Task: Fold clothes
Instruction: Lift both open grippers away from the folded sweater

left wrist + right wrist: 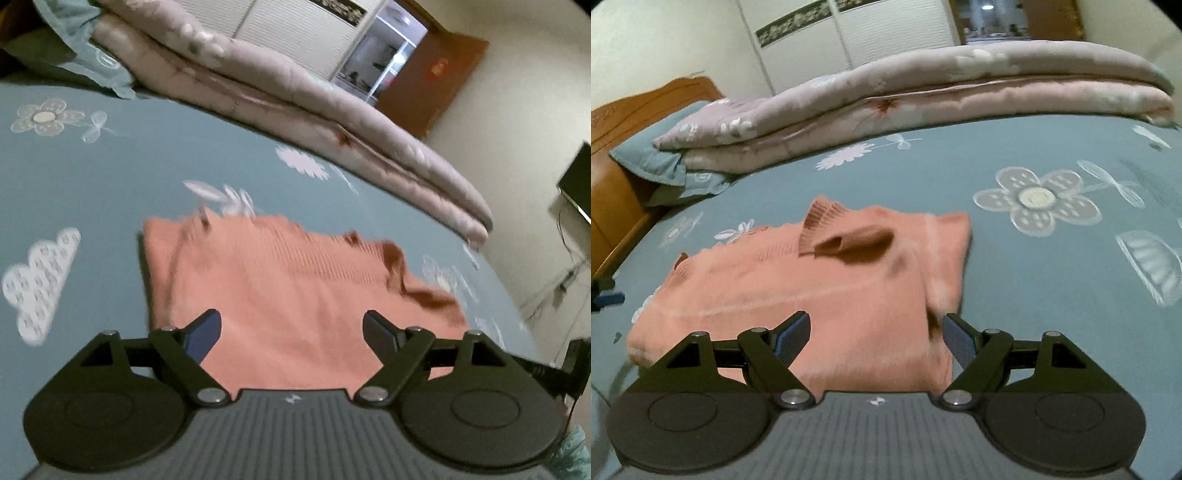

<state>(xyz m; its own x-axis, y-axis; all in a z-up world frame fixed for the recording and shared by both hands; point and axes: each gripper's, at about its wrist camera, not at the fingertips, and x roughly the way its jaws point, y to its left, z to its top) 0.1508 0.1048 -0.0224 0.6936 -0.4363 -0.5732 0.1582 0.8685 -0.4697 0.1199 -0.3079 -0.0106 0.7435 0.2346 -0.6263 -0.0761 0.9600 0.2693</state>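
Note:
A salmon-pink knit sweater (280, 291) lies folded into a rough rectangle on the blue flowered bedsheet (147, 173). In the right wrist view the same sweater (812, 288) has a ribbed cuff turned up on top and a folded edge on its right. My left gripper (291, 332) hovers above the sweater's near edge, jaws wide apart, nothing between the pads. My right gripper (875, 336) is likewise over the sweater's near right corner, open and holding nothing. The other gripper's tip (605, 295) shows at the far left edge of the right wrist view.
A folded pale pink quilt (295, 107) runs along the far side of the bed, seen too as the quilt (923, 96). A blue pillow (653, 158) leans by the wooden headboard (624, 122). White wardrobe doors (886, 33) stand behind. Open sheet (1052, 280) lies right of the sweater.

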